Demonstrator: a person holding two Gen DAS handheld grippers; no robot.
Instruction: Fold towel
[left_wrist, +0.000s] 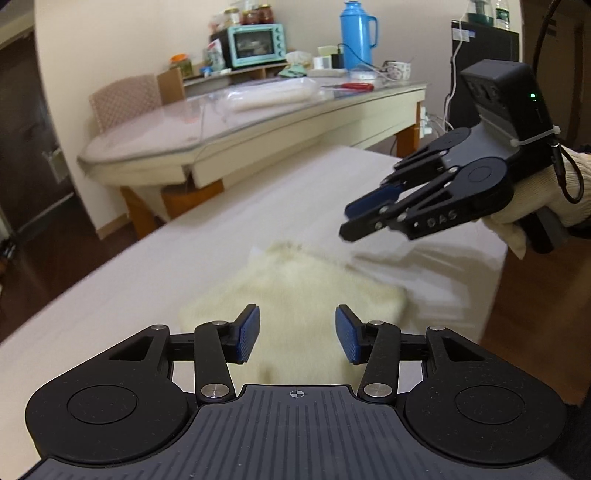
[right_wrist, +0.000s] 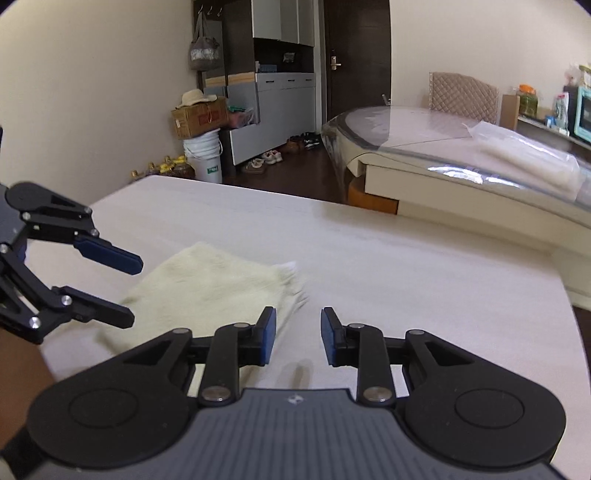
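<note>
A lived-in home is showing: a toaster oven (left_wrist: 256, 45) and thermos (left_wrist: 356, 34) crowding the dining table (left_wrist: 229, 129), shoes (right_wrist: 263, 161) lying by the door (right_wrist: 356, 59).

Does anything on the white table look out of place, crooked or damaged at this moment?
Nothing looks damaged or spilled. The cream towel lies in a loose, uneven shape on the white table, with one fringed corner sticking out untidily. Both the left gripper and the right gripper are open and hold nothing.
</note>
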